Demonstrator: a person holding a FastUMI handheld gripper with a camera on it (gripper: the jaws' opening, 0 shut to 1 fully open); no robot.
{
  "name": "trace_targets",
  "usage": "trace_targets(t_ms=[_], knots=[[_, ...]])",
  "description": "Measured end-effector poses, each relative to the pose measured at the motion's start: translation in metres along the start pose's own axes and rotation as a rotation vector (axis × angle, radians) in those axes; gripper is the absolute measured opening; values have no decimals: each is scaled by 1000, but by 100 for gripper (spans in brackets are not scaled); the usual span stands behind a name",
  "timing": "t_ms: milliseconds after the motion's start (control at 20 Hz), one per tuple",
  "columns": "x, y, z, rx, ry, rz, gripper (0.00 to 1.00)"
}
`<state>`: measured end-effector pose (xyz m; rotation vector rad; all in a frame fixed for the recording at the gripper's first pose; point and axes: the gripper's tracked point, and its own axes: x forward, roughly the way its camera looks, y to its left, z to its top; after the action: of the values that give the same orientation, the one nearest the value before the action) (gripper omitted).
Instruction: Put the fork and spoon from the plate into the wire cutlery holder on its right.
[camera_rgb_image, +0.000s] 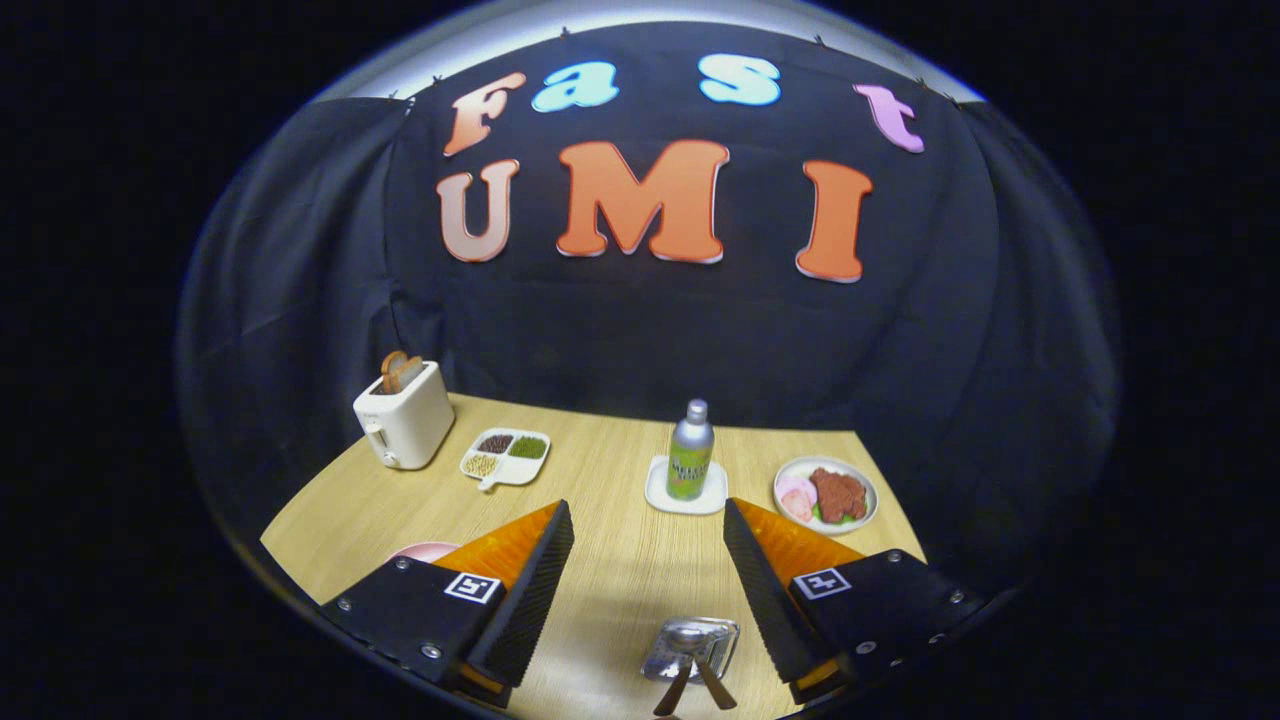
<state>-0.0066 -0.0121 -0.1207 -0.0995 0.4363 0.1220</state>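
Observation:
My gripper (648, 530) is open, its two black ribbed fingers (530, 590) spread wide above the wooden table (600, 470) with nothing between them. Low between the fingers stands the wire cutlery holder (692, 647), seen from above, with two utensil handles (695, 685) sticking out of it towards me. A sliver of a pink plate (425, 551) peeks out behind the left finger; what lies on it is hidden.
A white toaster (404, 413) with toast stands at the far left, beside a divided dish (506, 455) of beans. A bottle (690, 450) on a small white tray sits beyond the fingers, and a plate of food (826, 493) lies to its right.

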Motion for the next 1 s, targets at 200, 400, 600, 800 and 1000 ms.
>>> trace_targets(t_ms=[200,400,600,800,1000], knots=[[-6,9,36,-2,-139,-36,91],[-17,8,68,-11,-242,-67,92],[-30,8,100,-39,-323,-85,95],[-50,10,131,-35,-410,-95,96],[-67,8,159,-9,-477,-95,96]])
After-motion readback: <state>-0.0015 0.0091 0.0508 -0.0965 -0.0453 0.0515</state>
